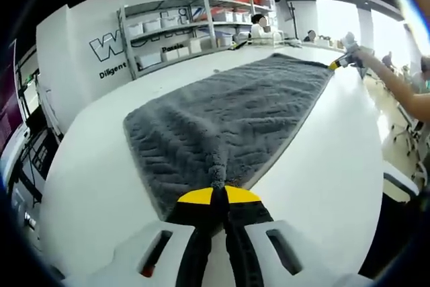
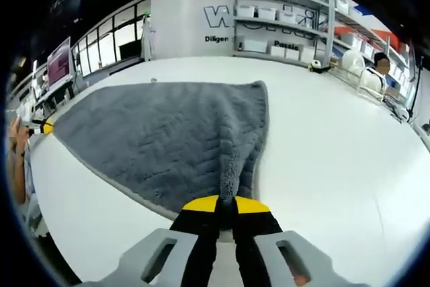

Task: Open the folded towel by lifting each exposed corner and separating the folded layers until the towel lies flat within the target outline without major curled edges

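Lab room, white shelving rack (image 1: 181, 28) with bins along the back wall, big white table (image 1: 322, 173) under everything. Grey towel (image 1: 228, 119) lies spread out ahead of both grippers, looks single-layer and mostly flat.

Your left gripper (image 1: 219, 196) has its jaws pinched tight on a towel corner, fabric bunched into a ridge right at the tips. Your right gripper (image 2: 227, 205) is the same: jaws closed on the opposite corner of that edge, fabric puckered just ahead of the tips. In the left gripper view, the right gripper sits far ahead and to the right at the towel's far end.

Judgement: unfolding looks done, you're at the final tension-and-lay step. No target outline visible, so I can't confirm placement. Next move calls for pulling the two corners apart to flatten the ridges, lowering the edge onto the table, then releasing without dragging corners into a curl.
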The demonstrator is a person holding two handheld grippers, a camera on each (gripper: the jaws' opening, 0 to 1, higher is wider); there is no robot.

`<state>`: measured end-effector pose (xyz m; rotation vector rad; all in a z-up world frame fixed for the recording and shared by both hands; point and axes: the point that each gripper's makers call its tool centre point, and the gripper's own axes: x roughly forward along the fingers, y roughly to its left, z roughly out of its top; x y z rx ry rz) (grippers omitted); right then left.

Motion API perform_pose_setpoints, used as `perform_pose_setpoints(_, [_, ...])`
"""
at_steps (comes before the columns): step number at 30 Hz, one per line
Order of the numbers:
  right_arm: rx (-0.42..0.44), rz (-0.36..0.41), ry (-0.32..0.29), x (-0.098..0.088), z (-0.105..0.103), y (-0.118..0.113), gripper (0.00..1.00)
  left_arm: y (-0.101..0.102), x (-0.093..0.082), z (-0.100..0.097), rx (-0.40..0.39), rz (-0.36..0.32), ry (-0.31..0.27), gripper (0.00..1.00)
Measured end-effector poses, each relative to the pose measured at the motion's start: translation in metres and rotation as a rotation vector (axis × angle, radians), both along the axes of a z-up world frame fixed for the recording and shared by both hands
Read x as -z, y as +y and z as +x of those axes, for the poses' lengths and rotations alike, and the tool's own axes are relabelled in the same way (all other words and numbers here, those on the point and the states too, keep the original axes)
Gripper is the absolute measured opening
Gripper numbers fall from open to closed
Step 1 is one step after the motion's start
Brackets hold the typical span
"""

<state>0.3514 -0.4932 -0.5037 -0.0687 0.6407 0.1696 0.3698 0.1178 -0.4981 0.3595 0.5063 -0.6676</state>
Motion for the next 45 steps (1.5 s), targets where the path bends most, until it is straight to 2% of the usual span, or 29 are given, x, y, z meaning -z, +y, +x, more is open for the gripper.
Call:
perform_pose_setpoints(8, [-0.021, -0.011, 0.011, 0.002, -0.011, 0.005, 0.03, 0.002, 0.000, -0.015, 0.002, 0.009, 0.011, 0.04])
perform_pose_setpoints(21, [-0.037, -0.016, 0.041, 0.003, -0.029, 0.001, 0.04, 0.001, 0.000, -0.044, 0.007, 0.049, -0.008, 0.04])
perform_pose_setpoints(26, [-0.041, -0.025, 0.064, 0.004, -0.037, 0.000, 0.04, 0.000, 0.000, -0.047, 0.002, 0.061, -0.021, 0.04])
perform_pose_setpoints(32, [-0.030, -0.021, 0.066, 0.005, -0.039, 0.002, 0.05, -0.001, -0.001, -0.048, 0.009, 0.060, -0.033, 0.04])
perform_pose_setpoints(38, [0.013, -0.017, 0.064, 0.003, -0.037, -0.004, 0.12, -0.005, -0.008, -0.052, 0.013, -0.006, -0.045, 0.08])
perform_pose_setpoints(40, [0.023, -0.019, 0.064, 0.003, -0.037, -0.004, 0.17, -0.008, -0.015, -0.054, 0.019, -0.036, -0.061, 0.10])
perform_pose_setpoints(43, [0.039, -0.023, 0.068, 0.002, -0.039, -0.004, 0.24, -0.020, -0.036, -0.060, 0.050, -0.142, -0.100, 0.12])
perform_pose_setpoints(45, [0.050, -0.024, 0.071, 0.001, -0.039, -0.006, 0.31, -0.027, -0.046, -0.063, 0.076, -0.179, -0.118, 0.14])
